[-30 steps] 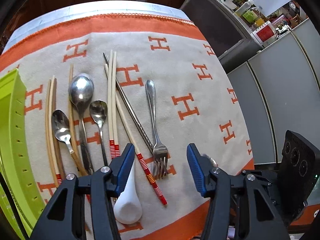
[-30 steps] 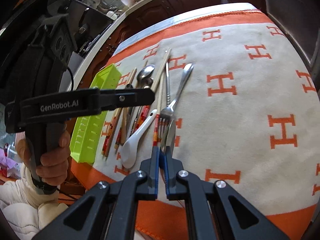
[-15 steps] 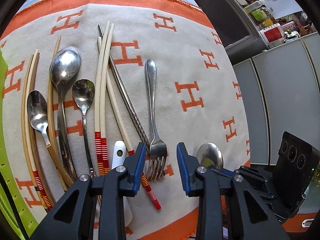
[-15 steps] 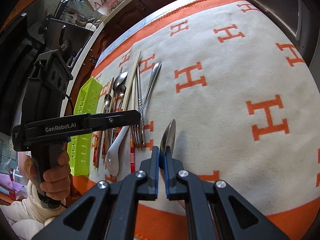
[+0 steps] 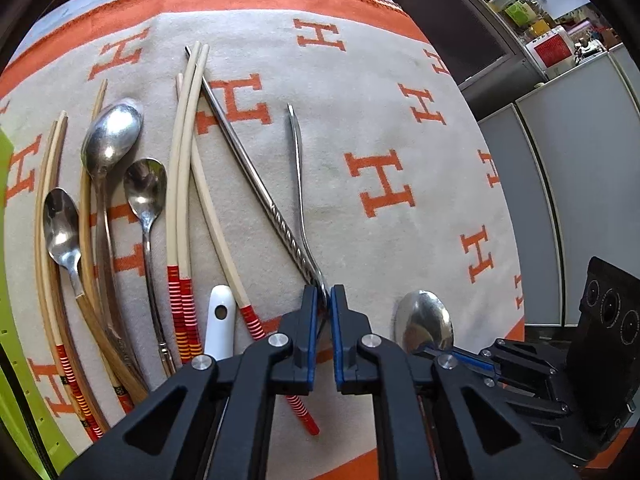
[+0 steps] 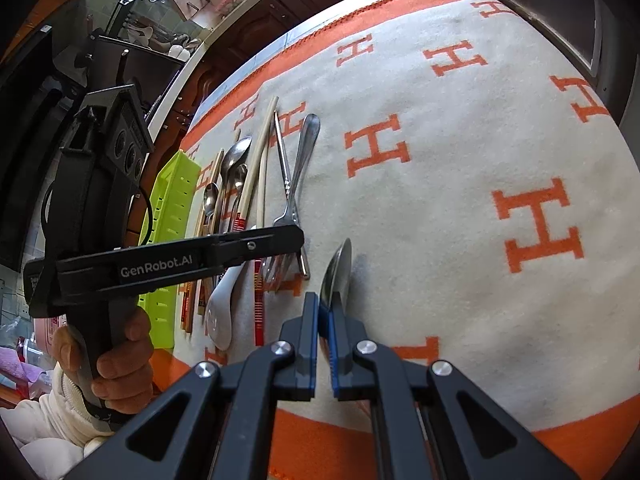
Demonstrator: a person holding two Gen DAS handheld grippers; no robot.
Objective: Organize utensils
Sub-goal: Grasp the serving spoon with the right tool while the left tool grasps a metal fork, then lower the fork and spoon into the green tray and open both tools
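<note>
**Utensils on cloth, both grippers clamped**

Fork (image 5: 298, 184) found pinched near its head by left gripper (image 5: 325, 300), pads pressed together on it. Metal spoon (image 6: 338, 276) found gripped edge-on by right gripper (image 6: 325, 312), just above orange-lettered cloth (image 6: 460, 208). Remaining spoons and chopsticks (image 5: 182, 184) noted lying beside green tray (image 6: 172, 216).

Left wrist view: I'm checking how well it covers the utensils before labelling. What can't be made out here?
- Fork: tines hidden behind the left gripper.
- White spoon: bowl hidden under the gripper body.
- Green tray: cut off by the left edge.
- Metal spoon: handle hidden by the right gripper.
</note>
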